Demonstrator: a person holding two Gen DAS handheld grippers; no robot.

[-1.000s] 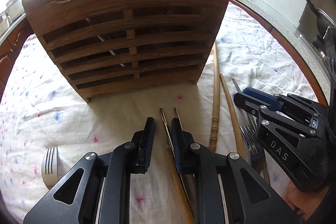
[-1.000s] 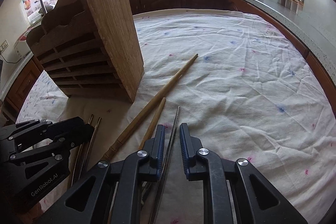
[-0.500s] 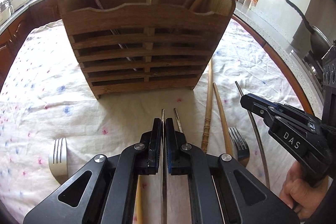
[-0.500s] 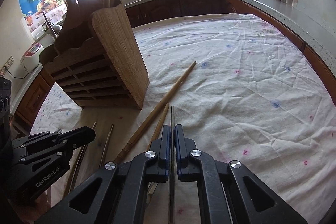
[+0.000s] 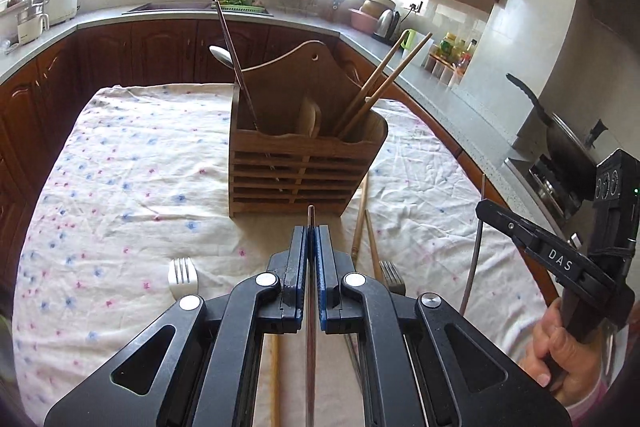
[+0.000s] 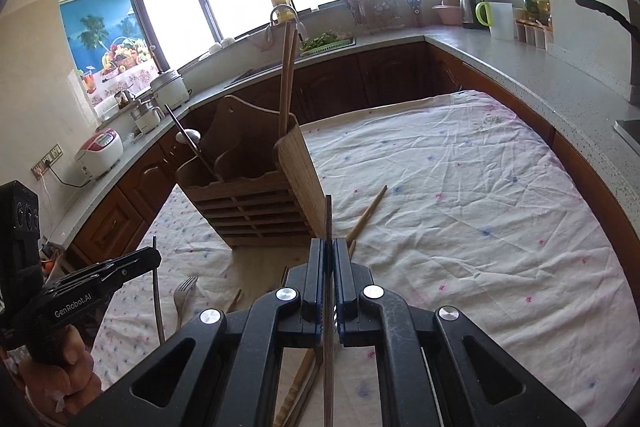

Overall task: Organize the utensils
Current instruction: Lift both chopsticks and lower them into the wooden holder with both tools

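Note:
A wooden slatted utensil holder (image 5: 296, 171) stands on the floral cloth; it also shows in the right wrist view (image 6: 256, 203). It holds a metal spoon (image 5: 222, 55) with a metal chopstick on the left and wooden chopsticks (image 5: 384, 83) on the right. My left gripper (image 5: 311, 233) is shut on a metal chopstick (image 5: 311, 219), lifted above the cloth before the holder. My right gripper (image 6: 328, 247) is shut on another metal chopstick (image 6: 328, 215), also lifted, right of the holder.
Two forks (image 5: 182, 277) (image 5: 392, 277) and wooden chopsticks (image 5: 360, 215) lie on the cloth near me. A long wooden stick (image 6: 368, 211) lies right of the holder. Kitchen counters (image 6: 540, 75) surround the table, with a pan (image 5: 560, 135) at right.
Both grippers closed on a metal chopstick each and lifted them off the cloth, pulling up and back from the holder.

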